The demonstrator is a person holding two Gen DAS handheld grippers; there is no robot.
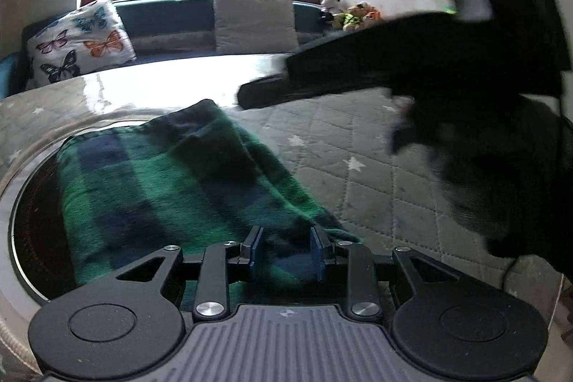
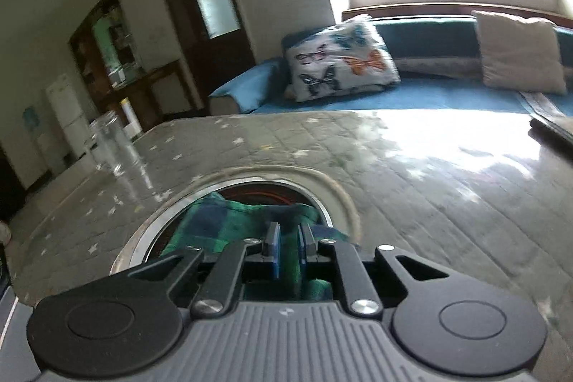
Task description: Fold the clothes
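A green and blue plaid cloth (image 1: pixel 161 188) lies folded on the grey star-quilted table cover (image 1: pixel 358 174), across a round metal-rimmed opening (image 1: pixel 21 238). My left gripper (image 1: pixel 285 247) is at the cloth's near end, its blue pads partly apart with a thick fold held between them. In the left wrist view my right gripper (image 1: pixel 247 95) is a dark, blurred shape reaching in from the right, its tips near the cloth's far corner. In its own view the right gripper (image 2: pixel 289 251) stands slightly open, and the plaid cloth (image 2: pixel 229 221) shows in the narrow gap.
A clear glass jar (image 2: pixel 111 142) stands on the table's far left. Behind the table runs a blue bench with a butterfly cushion (image 2: pixel 340 59) and a beige cushion (image 2: pixel 519 52) under a bright window. Soft toys (image 1: pixel 351 13) sit at the bench's right end.
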